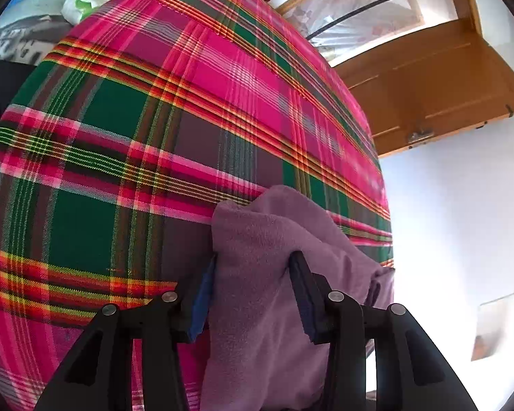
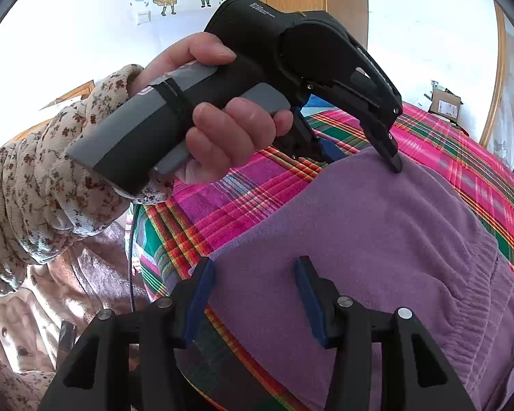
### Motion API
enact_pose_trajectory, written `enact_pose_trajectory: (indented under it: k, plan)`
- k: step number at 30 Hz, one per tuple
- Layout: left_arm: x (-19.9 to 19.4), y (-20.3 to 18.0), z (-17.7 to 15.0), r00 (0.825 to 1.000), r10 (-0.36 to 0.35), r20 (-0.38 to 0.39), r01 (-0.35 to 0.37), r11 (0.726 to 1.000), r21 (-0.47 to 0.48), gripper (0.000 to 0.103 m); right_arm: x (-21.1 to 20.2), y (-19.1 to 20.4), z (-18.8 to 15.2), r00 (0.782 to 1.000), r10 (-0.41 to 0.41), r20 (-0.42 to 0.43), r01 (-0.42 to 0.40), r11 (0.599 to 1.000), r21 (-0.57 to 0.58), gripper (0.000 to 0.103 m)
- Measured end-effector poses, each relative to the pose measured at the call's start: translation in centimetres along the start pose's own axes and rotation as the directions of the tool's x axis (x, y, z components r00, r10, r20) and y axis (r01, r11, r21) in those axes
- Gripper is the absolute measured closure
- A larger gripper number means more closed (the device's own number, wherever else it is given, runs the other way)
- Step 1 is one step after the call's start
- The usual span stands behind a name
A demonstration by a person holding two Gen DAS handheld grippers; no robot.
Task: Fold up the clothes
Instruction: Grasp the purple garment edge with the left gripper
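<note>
A purple fleece garment (image 2: 377, 233) with a ribbed elastic band (image 2: 479, 311) lies on a pink and green plaid cloth (image 2: 222, 205). In the right wrist view my right gripper (image 2: 255, 267) stands open over its near edge, blue pads apart, the fabric flat beneath them. My left gripper (image 2: 363, 159), held by a hand (image 2: 236, 133), pinches the garment's far edge. In the left wrist view the left gripper (image 1: 253, 263) is shut on a bunched fold of the purple garment (image 1: 284, 219), above the plaid cloth (image 1: 154, 120).
A wooden door (image 1: 428, 78) and a white wall stand beyond the plaid surface's right edge. A green and white bag (image 1: 85, 0) lies at its far left. A cardboard box (image 2: 445, 106) sits at the back. A floral sleeve (image 2: 34, 188) and a thin cable (image 2: 132, 257) are on the left.
</note>
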State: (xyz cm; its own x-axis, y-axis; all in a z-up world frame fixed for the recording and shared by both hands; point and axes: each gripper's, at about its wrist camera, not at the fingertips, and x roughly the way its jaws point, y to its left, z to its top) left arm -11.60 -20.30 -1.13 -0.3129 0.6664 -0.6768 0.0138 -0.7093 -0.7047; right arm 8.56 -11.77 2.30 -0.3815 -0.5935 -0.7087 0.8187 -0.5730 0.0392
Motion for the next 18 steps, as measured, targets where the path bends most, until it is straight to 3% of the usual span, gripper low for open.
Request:
enact_pose_trajectory:
  k: [8, 14, 18]
  plan:
    - [0.2, 0.6, -0.1, 1.000, 0.013, 0.020, -0.012, 0.998, -0.061, 0.080, 0.0, -0.1, 0.0, 1.000, 0.000, 0.004, 0.000, 1.000, 0.010, 0.052]
    - [0.3, -0.6, -0.6, 0.997, 0.075, 0.029, -0.075, 0.997, -0.010, 0.078, -0.5, -0.3, -0.2, 1.000, -0.025, 0.009, 0.025, 1.000, 0.010, 0.053]
    - [0.8, -0.5, 0.1, 0.998, 0.066, 0.020, -0.065, 0.998, -0.007, 0.078, -1.0, 0.1, -0.5, 0.998, -0.055, 0.037, 0.054, 0.998, 0.026, 0.053]
